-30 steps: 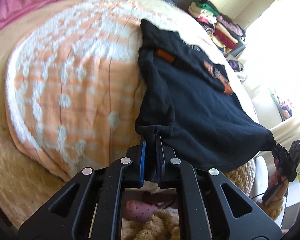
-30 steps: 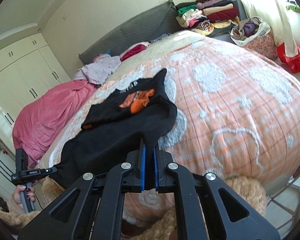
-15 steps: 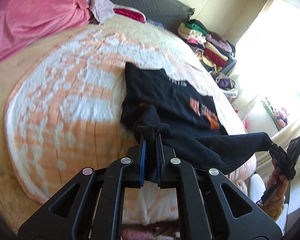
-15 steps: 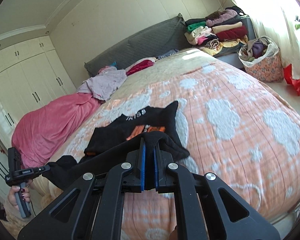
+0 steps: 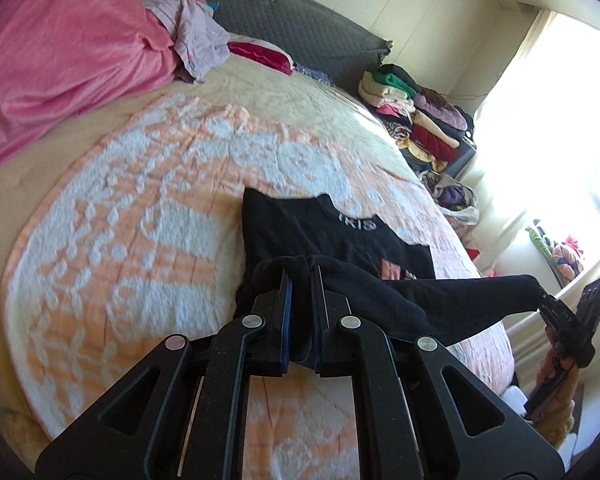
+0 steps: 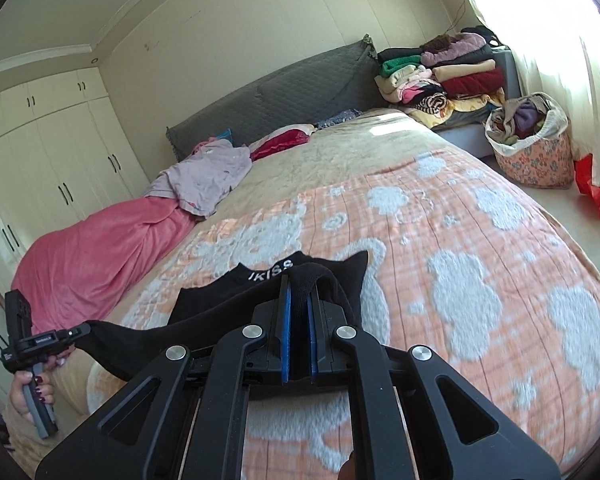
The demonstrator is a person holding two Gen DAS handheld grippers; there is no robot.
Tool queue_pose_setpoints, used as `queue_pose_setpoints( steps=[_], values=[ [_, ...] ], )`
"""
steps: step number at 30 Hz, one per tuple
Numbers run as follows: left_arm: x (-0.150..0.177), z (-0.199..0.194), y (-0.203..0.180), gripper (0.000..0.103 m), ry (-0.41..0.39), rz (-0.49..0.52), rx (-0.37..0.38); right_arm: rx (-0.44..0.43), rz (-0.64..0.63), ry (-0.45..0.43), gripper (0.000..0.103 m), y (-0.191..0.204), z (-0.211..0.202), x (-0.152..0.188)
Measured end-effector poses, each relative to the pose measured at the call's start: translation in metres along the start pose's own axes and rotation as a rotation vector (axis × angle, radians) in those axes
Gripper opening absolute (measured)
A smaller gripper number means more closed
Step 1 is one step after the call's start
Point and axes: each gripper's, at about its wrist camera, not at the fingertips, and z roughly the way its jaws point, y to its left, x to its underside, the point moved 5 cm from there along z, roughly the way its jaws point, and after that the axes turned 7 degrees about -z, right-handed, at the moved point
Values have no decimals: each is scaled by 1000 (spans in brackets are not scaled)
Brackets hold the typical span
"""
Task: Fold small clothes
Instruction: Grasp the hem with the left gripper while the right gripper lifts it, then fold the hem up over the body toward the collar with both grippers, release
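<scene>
A small black shirt (image 5: 300, 232) with white lettering lies on the orange-and-white bedspread (image 5: 160, 240). My left gripper (image 5: 300, 276) is shut on one corner of its bottom hem, lifted above the shirt's body. The hem stretches to the right, where my right gripper (image 5: 540, 300) pinches the other corner. In the right wrist view, my right gripper (image 6: 298, 284) is shut on bunched black cloth just in front of the collar of the shirt (image 6: 220, 296). The left gripper (image 6: 85, 328) holds the far end at the left, in a hand. Only a bit of the orange print (image 5: 392, 270) shows.
A pink blanket (image 6: 100, 256), a lilac garment (image 6: 208, 176) and a red pillow (image 6: 280, 142) lie near the grey headboard (image 6: 292, 92). Stacked folded clothes (image 6: 440, 76), a floral bag of clothes (image 6: 536, 152) and a red bag (image 6: 596, 184) stand beside the bed. White wardrobes (image 6: 40, 160) line the left wall.
Both grippers have risen and moved forward over the bed, carrying the hem up over the shirt's lower half. The orange print is now mostly covered.
</scene>
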Motion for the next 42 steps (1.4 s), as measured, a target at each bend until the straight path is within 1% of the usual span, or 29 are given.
queue_pose_setpoints(
  steps=[9, 15, 21, 27, 30, 32, 33, 34, 35, 36, 39, 41, 42],
  values=[
    [-28, 18, -1, 2, -28, 0, -32, 12, 17, 3, 6, -10, 30, -20],
    [-45, 37, 5, 2, -44, -21, -66, 37, 21, 38, 6, -20, 56, -23],
    [-51, 63, 11, 2, -32, -22, -105, 72, 18, 93, 6, -31, 82, -16],
    [-50, 89, 16, 3, -4, -9, -138, 103, 18, 147, 6, -40, 104, -5],
    [-48, 99, 18, 3, 4, 1, -154, 121, 20, 169, 6, -45, 112, 1],
    [-48, 103, 19, 6, 9, 3, -158, 128, 27, 182, 6, -48, 117, 5],
    [-48, 104, 21, 6, 5, 5, -173, 136, 28, 188, 10, -49, 118, 6],
    [-49, 104, 23, 10, 2, 5, -177, 151, 24, 188, 18, -50, 119, 6],
    [-49, 103, 24, 13, 1, 5, -176, 169, 18, 184, 23, -51, 119, 7],
    [-50, 102, 25, 14, -2, 5, -176, 179, 17, 183, 29, -53, 118, 7],
    [-48, 95, 26, 20, -12, 27, -188, 190, 17, 176, 31, -56, 114, 6],
    [-46, 89, 24, 26, -24, 42, -190, 199, -2, 170, 31, -54, 110, 5],
    [-45, 87, 22, 26, -27, 51, -189, 200, -8, 168, 32, -53, 109, 5]
  ],
)
